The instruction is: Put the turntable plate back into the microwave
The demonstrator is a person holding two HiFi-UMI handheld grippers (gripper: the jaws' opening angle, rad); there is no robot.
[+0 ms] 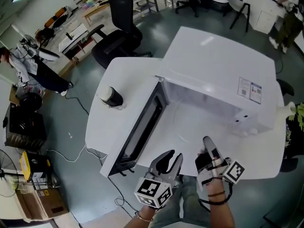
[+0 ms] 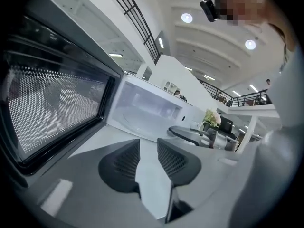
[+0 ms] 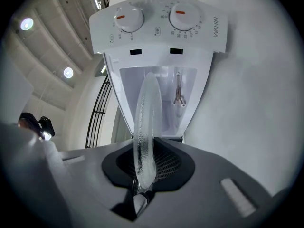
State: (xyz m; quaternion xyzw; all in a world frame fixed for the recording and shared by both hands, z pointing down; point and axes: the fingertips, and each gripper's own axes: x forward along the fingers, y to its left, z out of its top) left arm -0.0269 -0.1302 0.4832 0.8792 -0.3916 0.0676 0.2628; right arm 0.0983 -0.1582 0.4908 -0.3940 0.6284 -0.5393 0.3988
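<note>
**Plate held at the open microwave**

The right gripper (image 3: 148, 160) is clamping the rim of the clear glass plate (image 3: 146, 127), both jaws pressing on it. In the right gripper view the plate is showing edge-on, reaching away from the jaws toward the microwave's (image 1: 223, 75) open cavity (image 3: 164, 99). Whether its far edge is already passing inside, I cannot tell. The two dials (image 3: 156, 18) are sitting beside the cavity, on the white control panel.

The left gripper (image 2: 148, 161) is standing with its jaws a narrow gap apart and holding nothing; only the white table (image 1: 123, 75) is showing between them. It is hanging just beside the right gripper (image 1: 209, 151) at the table's near edge, and it is facing the cavity with the door (image 2: 52, 103) at its left.

In the head view the microwave is sitting on the table with its door (image 1: 142, 127) swung fully open to the left. Both grippers are waiting in front of the opening, the left one (image 1: 166, 163) nearer the door. A dark cylinder (image 1: 110, 97) is standing on the table to the left of the door, well apart from the grippers.
</note>
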